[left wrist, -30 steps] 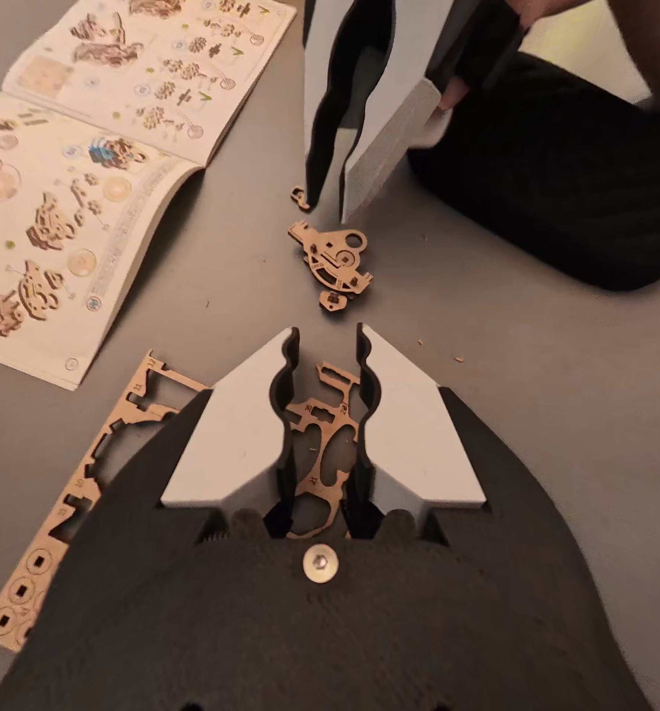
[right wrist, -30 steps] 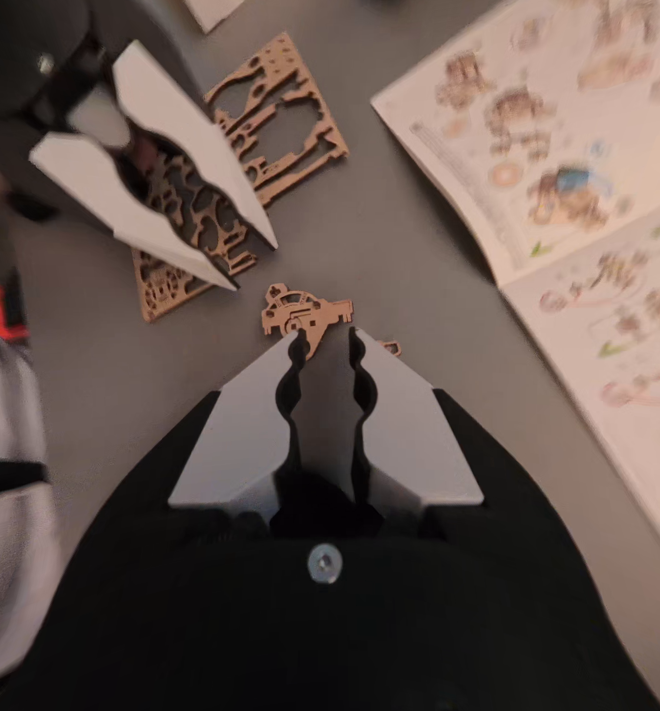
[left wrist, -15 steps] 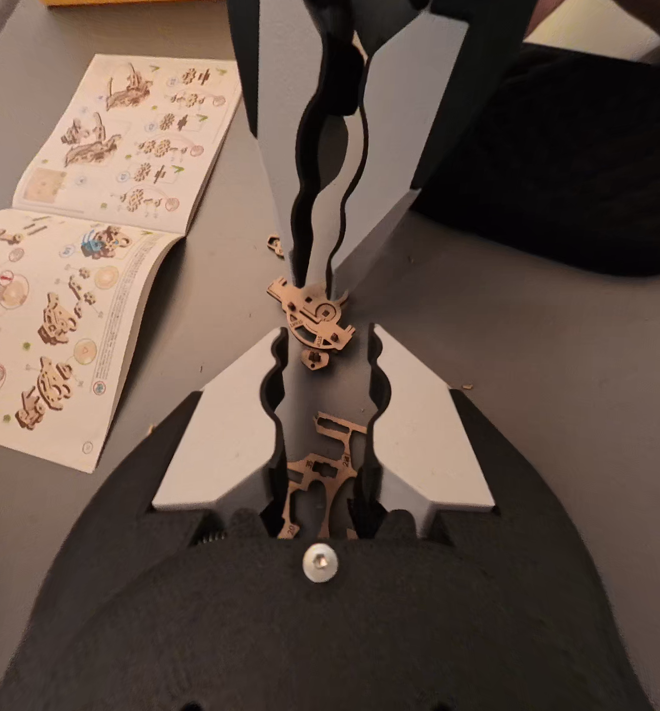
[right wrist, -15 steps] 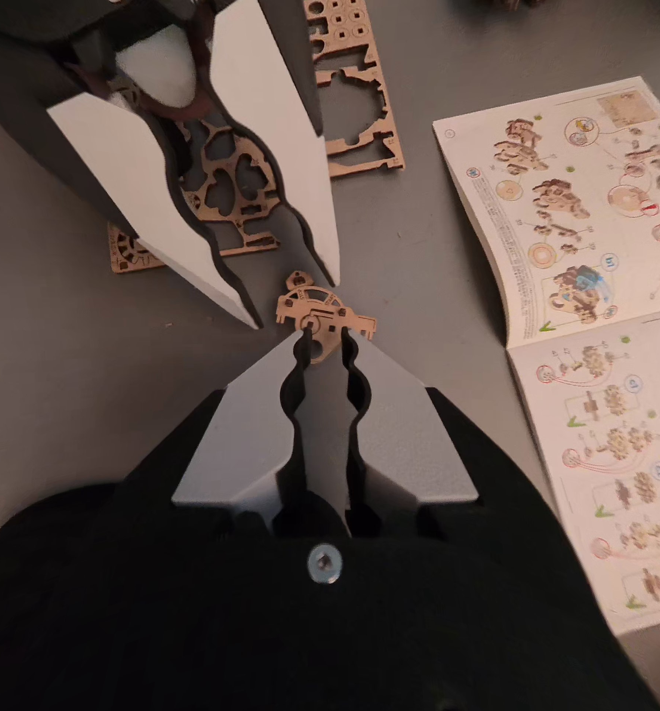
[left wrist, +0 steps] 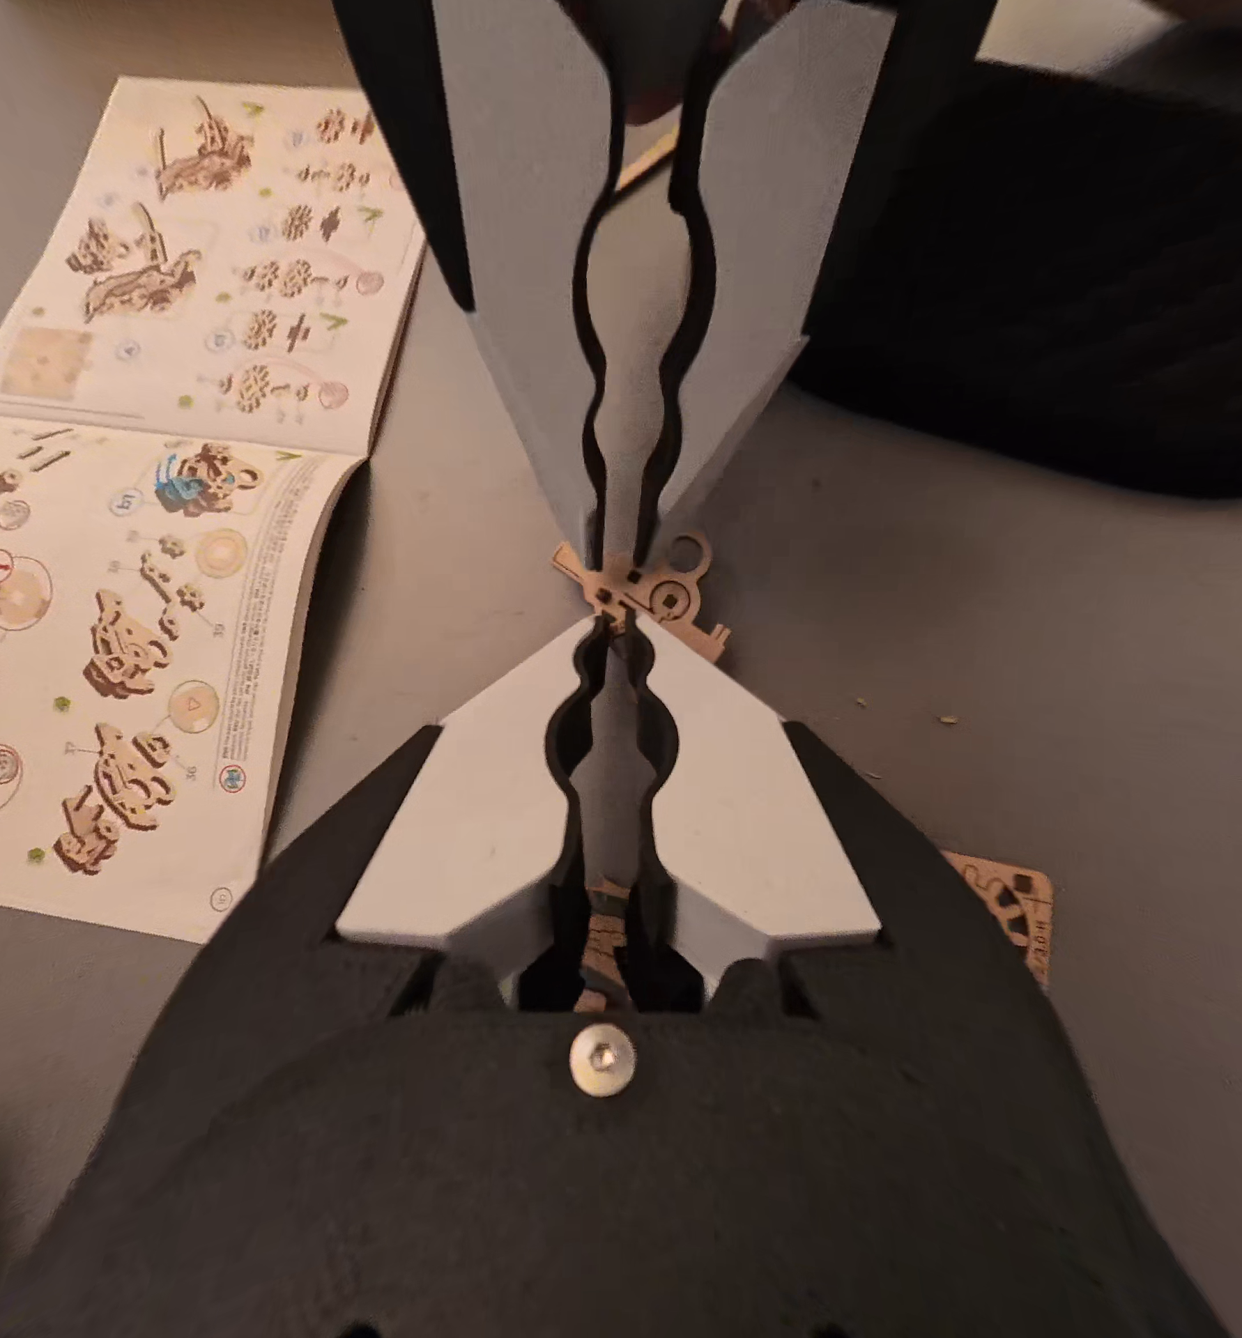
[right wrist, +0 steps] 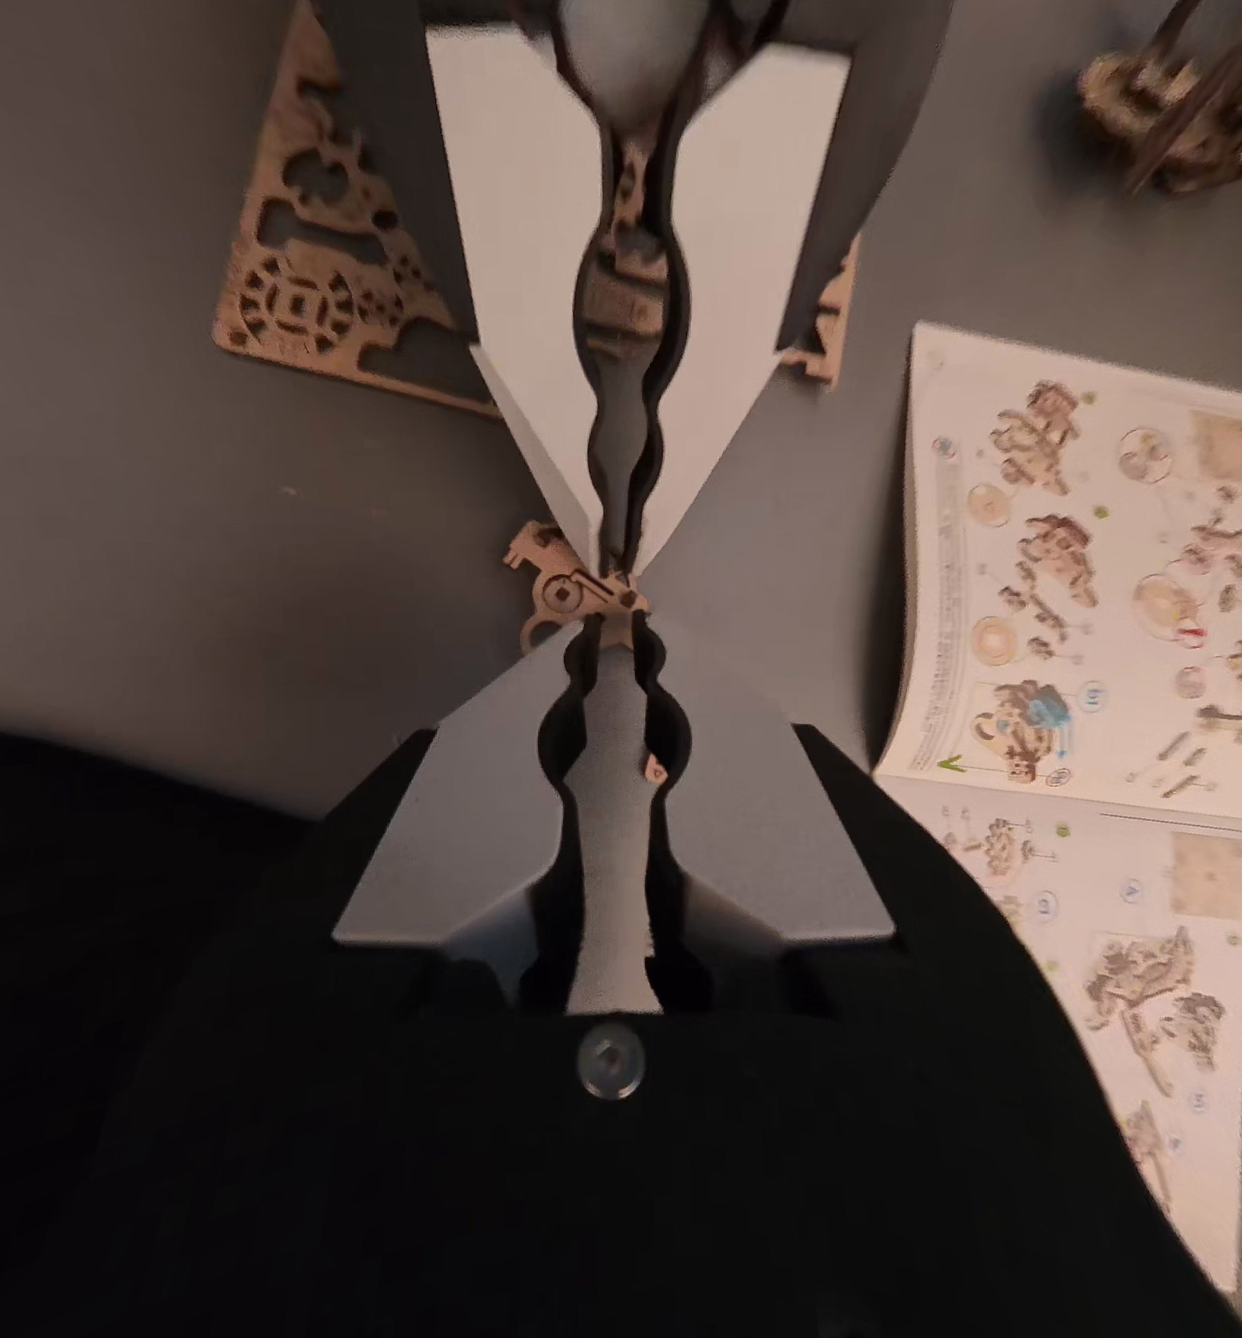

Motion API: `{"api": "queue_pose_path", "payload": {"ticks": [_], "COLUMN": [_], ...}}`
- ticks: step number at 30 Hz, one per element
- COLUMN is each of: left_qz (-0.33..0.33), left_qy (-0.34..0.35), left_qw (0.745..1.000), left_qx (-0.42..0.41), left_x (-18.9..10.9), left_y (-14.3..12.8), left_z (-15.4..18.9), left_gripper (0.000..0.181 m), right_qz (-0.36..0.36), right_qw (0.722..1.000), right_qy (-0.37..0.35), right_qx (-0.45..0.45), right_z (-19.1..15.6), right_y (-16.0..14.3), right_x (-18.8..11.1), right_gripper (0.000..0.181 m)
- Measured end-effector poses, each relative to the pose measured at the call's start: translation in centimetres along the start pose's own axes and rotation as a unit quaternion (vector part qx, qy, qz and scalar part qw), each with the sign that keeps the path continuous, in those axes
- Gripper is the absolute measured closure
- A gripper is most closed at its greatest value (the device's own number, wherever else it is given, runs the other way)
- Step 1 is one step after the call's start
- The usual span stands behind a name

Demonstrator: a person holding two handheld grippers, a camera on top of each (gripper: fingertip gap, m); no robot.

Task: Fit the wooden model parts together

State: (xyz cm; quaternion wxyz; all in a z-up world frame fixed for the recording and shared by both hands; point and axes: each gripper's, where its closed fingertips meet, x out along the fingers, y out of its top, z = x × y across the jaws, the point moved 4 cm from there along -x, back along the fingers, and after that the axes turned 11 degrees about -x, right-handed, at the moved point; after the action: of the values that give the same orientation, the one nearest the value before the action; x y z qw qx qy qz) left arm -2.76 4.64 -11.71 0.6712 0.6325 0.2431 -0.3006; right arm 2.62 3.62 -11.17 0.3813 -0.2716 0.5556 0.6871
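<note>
Both grippers meet tip to tip mid-table: left gripper (left wrist: pixel 612 628) and right gripper (right wrist: pixel 609 624) each pinch the wooden part (left wrist: pixel 632 590). Thin, light, probably brittle; grip solid edges, not lacy cutouts.

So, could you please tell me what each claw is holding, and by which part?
Both grip the flat, pale wooden cut-out model part on the grey table: left claw pinches its near edge, right claw its opposite edge.

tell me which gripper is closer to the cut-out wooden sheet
Left. The left gripper hangs over the wooden sheet, which shows under its body. The right gripper is beyond the sheet's edge, meeting the left at the small wooden part.
</note>
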Motion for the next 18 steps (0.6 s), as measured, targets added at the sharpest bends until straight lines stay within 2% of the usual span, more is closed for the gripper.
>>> {"api": "queue_pose_path", "payload": {"ticks": [4, 11, 15, 18], "left_qz": [0.003, 0.010, 0.015, 0.010], "left_qy": [-0.025, 0.002, -0.005, 0.002], "left_qw": [1.000, 0.999, 0.999, 0.999], "left_qx": [-0.008, 0.033, 0.033, 0.037], "left_x": [0.1, 0.4, 0.5, 0.5], "left_y": [0.2, 0.2, 0.3, 0.2], "left_z": [0.3, 0.6, 0.7, 0.7], "left_gripper": [0.180, 0.181, 0.181, 0.181], "right_qz": [0.026, 0.058, 0.026, 0.070], "right_qw": [0.999, 0.998, 0.999, 0.996], "right_qy": [0.006, -0.002, 0.007, 0.004], "right_qx": [0.018, 0.022, 0.039, 0.058], "right_z": [-0.1, -0.3, -0.4, -0.2], "right_y": [-0.1, 0.1, -0.8, 0.5], "right_x": [0.4, -0.7, 0.0, -1.3], "right_gripper": [0.175, 0.177, 0.174, 0.173]}}
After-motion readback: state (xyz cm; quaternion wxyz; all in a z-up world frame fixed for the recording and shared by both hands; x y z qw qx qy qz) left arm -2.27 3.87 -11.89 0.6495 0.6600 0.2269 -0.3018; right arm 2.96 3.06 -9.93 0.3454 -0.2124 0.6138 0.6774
